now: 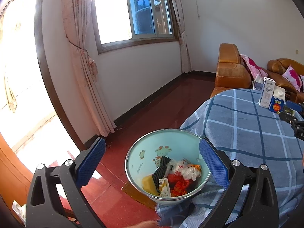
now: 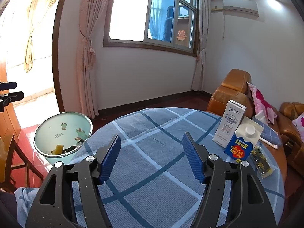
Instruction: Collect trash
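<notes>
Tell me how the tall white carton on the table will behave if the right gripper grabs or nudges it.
The tall white carton stands upright, tall and narrow, so a high nudge would probably tip it. Its flat paperboard faces should suit the ribbed pads, though an empty one may crumple. The blue carton stands right against it, so it could shift too.

Two matching black plastic handheld grippers with blue ribbed pads.
The left gripper [image 1: 152, 163] and right gripper [image 2: 152, 157] each have speckled black arms with triangular cut-outs, round silver screws at the joints, and textured blue fingertips [image 2: 111, 159].

Both wrist views near, sharing bin [image 1: 167, 146].
</notes>
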